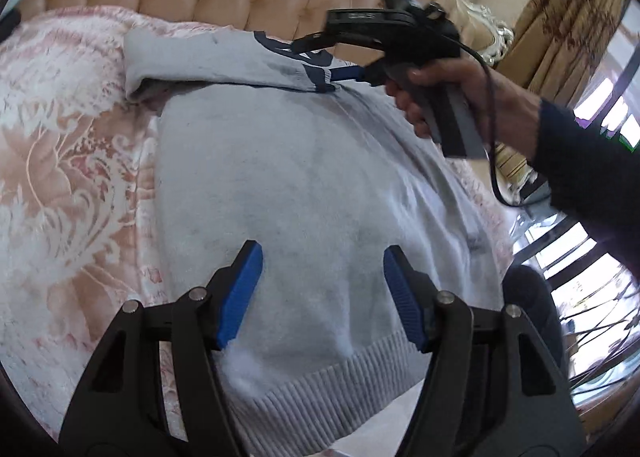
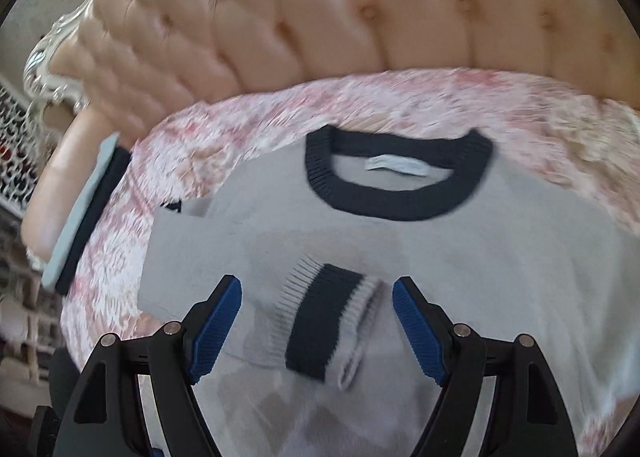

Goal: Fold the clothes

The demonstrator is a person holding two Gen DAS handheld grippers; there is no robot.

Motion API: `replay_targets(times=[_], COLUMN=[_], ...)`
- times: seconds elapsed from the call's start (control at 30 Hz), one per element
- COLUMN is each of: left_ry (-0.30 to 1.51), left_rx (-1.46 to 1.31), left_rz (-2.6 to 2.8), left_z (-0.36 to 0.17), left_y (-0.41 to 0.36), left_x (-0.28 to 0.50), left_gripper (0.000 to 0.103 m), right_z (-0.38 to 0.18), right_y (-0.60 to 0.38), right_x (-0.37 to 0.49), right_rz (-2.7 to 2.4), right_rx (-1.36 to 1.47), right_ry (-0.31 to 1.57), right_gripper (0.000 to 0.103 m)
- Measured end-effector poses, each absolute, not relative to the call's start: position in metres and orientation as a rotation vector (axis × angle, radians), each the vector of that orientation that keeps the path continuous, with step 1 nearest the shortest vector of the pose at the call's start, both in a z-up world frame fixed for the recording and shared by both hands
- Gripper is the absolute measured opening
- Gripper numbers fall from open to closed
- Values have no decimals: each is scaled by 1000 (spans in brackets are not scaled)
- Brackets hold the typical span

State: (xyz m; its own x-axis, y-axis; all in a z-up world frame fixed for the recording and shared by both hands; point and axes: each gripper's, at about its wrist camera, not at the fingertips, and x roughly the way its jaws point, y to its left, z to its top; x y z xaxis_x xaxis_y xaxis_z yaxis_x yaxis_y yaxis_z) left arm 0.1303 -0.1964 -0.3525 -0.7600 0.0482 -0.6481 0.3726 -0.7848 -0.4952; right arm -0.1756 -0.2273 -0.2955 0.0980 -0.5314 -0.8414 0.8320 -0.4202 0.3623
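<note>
A grey knit sweater [image 1: 300, 177] lies flat on the bed, its ribbed hem [image 1: 340, 385] nearest me in the left wrist view. My left gripper [image 1: 323, 257] hovers open just above the lower body of the sweater, nothing between its blue pads. In the right wrist view the sweater [image 2: 500, 257] shows its navy collar [image 2: 396, 177] and a sleeve folded across the chest. The sleeve's navy-striped cuff [image 2: 320, 321] lies below my right gripper [image 2: 318, 285], which is open and not pressing on it. A hand [image 1: 436, 97] holds that right gripper [image 1: 348, 73] over the sweater's top.
A pink floral bedspread [image 1: 60, 177] covers the bed under the sweater. The tufted peach headboard [image 2: 320, 17] rises right behind the collar. A flat light-blue and black object [image 2: 84, 217] rests at the bed's left edge. Curtains [image 1: 560, 17] and windows stand to the right.
</note>
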Motion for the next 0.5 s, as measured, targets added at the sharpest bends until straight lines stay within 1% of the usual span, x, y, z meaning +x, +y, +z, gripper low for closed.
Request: replay_targets(times=[0.03,0.07,0.1,0.13,0.17,0.23,0.3,0.5], left_ry=[933,936,943,948,951,954,969,1093], left_rx=[988,983,977,974,971,969,970,960], left_rz=[-2620,-2615,-2612,-2612,-2612,-2614,-2607,-2528], left_z=[-353,-353,-354,-354,-354,-354,-354,-349], left_y=[-196,-196,-196,-195,-196,-196,-198,-209], left_x=[131,131,132,132,133,137,137,143], left_gripper=[65,65,66,66,66,66,66,66], right_z=[-297,-299,-301,-299,-297,-294,-290,-274], right_y=[-230,-233,-236,-236,-237,-233,-229,-202], right_x=[-176,-176,-176,-175,-173,-171,-169,-182], right_rz=[-1555,-1535,-1516,-1511,-1508,-1493,-1485,-1409], right_rx=[1271,1274,1277,1270,1261,1244,1235,1228], right_ry=[351,360,369,394,421,431,431,145], right_gripper=[80,71,56,33,16,8,6,5])
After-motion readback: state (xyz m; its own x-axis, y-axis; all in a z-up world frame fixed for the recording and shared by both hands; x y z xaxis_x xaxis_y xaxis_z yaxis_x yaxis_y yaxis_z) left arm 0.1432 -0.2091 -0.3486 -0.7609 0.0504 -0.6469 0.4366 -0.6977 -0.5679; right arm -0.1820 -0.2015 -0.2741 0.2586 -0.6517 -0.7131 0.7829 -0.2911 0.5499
